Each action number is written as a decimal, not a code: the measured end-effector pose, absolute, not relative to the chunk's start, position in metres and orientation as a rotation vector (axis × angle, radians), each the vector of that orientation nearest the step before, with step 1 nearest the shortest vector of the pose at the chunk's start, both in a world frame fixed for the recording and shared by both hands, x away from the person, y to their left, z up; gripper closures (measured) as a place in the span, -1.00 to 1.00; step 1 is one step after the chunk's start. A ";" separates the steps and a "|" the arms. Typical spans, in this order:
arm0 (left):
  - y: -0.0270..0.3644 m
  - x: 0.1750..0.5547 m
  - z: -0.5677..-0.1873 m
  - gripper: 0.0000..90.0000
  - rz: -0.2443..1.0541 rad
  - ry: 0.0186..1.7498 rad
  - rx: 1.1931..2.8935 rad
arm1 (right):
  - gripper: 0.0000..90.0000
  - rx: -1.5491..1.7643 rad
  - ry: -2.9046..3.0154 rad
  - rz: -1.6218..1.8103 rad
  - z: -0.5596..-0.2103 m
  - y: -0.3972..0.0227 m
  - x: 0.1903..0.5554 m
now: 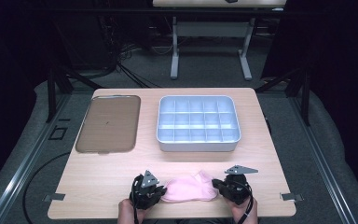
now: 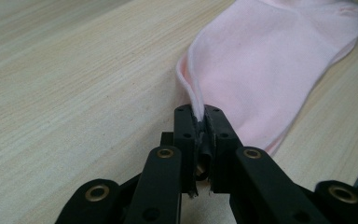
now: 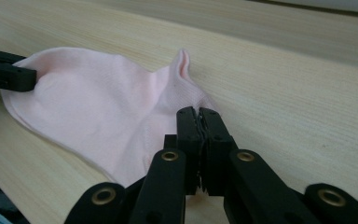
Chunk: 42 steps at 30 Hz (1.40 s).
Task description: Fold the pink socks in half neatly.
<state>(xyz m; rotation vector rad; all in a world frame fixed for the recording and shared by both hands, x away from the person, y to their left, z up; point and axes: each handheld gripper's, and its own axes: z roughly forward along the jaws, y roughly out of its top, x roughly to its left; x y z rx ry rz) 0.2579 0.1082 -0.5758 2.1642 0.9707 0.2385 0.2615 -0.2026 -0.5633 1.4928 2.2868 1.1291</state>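
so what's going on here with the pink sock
A person holds a gripper in each hand, and both are clamped on a pink sock lying flat at the near edge of the wooden table. The left gripper pinches one end's edge, and the right gripper pinches the opposite end. Farther back sit a white divided tray and a brown flat tray, both untouched.
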 end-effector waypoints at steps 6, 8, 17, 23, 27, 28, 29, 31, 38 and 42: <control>0.108 0.258 -0.576 0.87 0.225 0.971 2.162 | 0.95 1.387 2.307 1.119 -0.550 -0.192 0.253; 0.108 0.258 -0.575 0.87 0.225 0.966 2.163 | 0.95 1.352 2.312 1.115 -0.546 -0.187 0.251; 0.108 0.258 -0.576 0.86 0.215 0.968 2.158 | 0.94 1.321 2.323 1.069 -0.545 -0.177 0.250; 0.107 0.258 -0.577 0.85 0.212 0.971 2.156 | 0.94 1.315 2.331 1.070 -0.550 -0.180 0.247; 0.107 0.258 -0.577 0.85 0.213 0.973 2.156 | 0.87 1.335 2.341 1.018 -0.555 -0.180 0.253; 0.108 0.258 -0.577 0.85 0.215 0.973 2.157 | 0.83 1.347 2.350 0.994 -0.557 -0.181 0.254; 0.107 0.258 -0.577 0.84 0.214 0.974 2.157 | 0.79 1.359 2.342 0.992 -0.559 -0.182 0.255; 0.107 0.258 -0.577 0.84 0.212 0.973 2.161 | 0.71 1.376 2.362 0.955 -0.563 -0.184 0.258; 0.108 0.258 -0.577 0.84 0.211 0.976 2.161 | 0.51 1.387 2.365 0.893 -0.568 -0.182 0.260; 0.107 0.258 -0.577 0.84 0.211 0.976 2.163 | 0.40 1.389 2.356 0.845 -0.568 -0.181 0.261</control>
